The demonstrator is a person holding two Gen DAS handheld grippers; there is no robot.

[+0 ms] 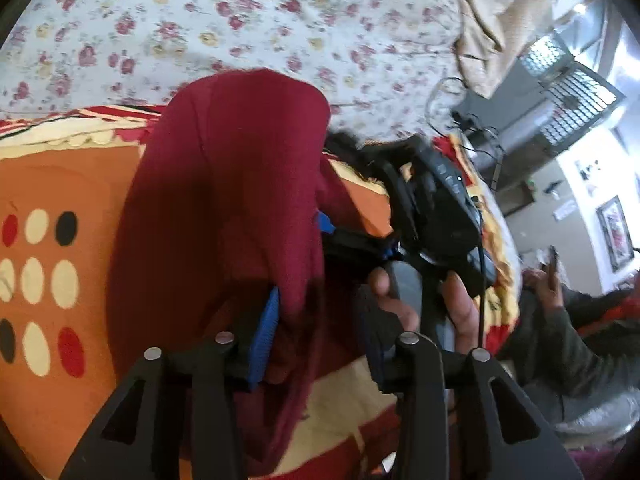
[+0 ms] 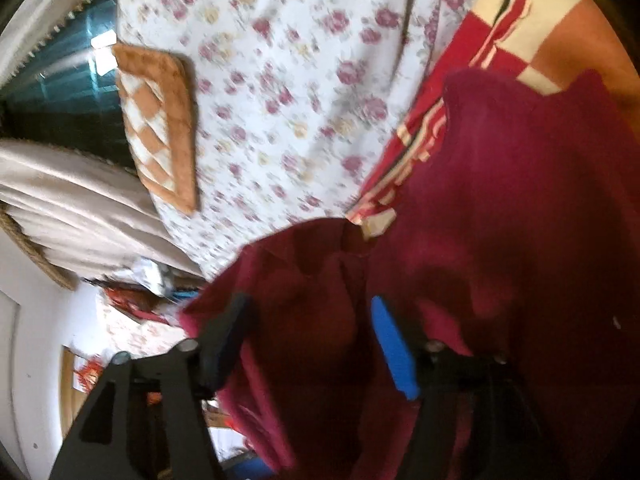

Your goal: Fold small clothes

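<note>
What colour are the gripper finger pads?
Blue pads, clearest in the right wrist view, against the maroon garment.

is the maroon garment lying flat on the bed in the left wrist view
No, the maroon garment hangs bunched and lifted above the orange patterned blanket, with its fabric running between the left tongs.

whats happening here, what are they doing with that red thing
A person is working a dark red garment over a bed, with handheld tongs in each hand. The left tongs have the cloth draped between their fingers, one blue pad against it; whether they are clamped is hard to tell. The right tongs, held in the person's right hand, also have red fabric between their fingers. Most of the garment is bunched above an orange patterned blanket, with a floral sheet beyond. The fold is not finished.
</note>
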